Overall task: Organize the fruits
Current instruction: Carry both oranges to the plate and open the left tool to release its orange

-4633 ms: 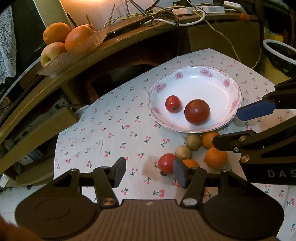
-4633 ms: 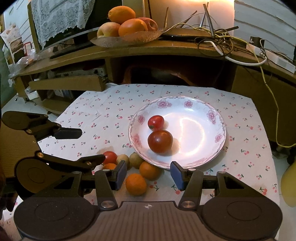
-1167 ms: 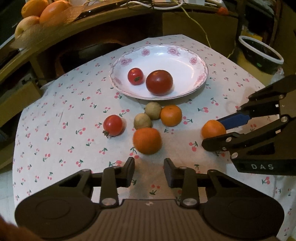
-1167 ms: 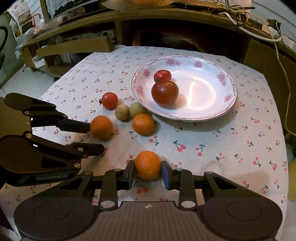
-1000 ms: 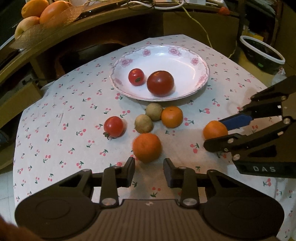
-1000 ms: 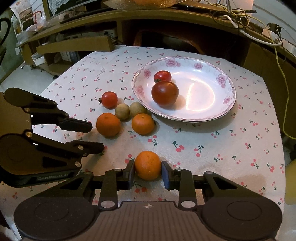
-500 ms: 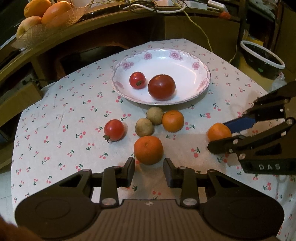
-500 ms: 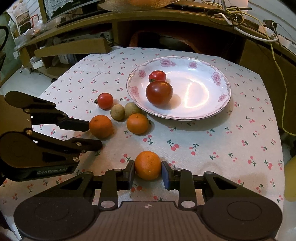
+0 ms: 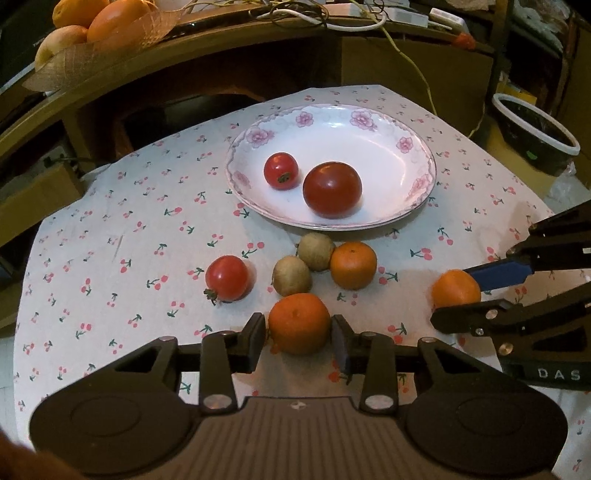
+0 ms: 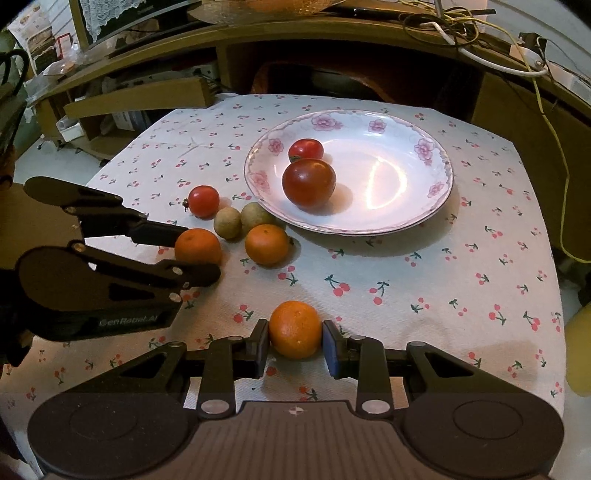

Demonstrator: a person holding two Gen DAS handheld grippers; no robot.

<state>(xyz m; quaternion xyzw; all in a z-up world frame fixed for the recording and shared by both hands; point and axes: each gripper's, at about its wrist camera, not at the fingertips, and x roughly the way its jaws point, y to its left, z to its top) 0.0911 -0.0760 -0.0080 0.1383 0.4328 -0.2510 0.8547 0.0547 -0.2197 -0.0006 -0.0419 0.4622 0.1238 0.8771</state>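
Observation:
A white flowered plate point(image 9: 413, 206) point(image 10: 424, 218) holds a large dark tomato point(image 9: 331, 189) and a small tomato point(image 9: 280, 171). On the cherry-print cloth lie a red tomato point(image 9: 227, 277), two brown fruits point(image 9: 291, 275) and an orange point(image 9: 353, 264). My left gripper point(image 9: 298, 341) is shut on an orange point(image 9: 299, 323) point(image 10: 197, 245), held at the cloth. My right gripper point(image 10: 294, 349) is shut on another orange point(image 10: 295, 328) point(image 9: 455, 288), also at the cloth.
A wooden shelf runs behind the table with a basket of large fruit point(image 9: 88, 26) and tangled cables point(image 10: 480, 33). A dark bin with a white rim point(image 9: 535, 136) stands at the right. The table's right edge point(image 10: 554, 258) drops off.
Both grippers picked oranges from the cluster and drew them back toward the near side. In the last second the left gripper's jaws came up around its orange; the right kept its hold.

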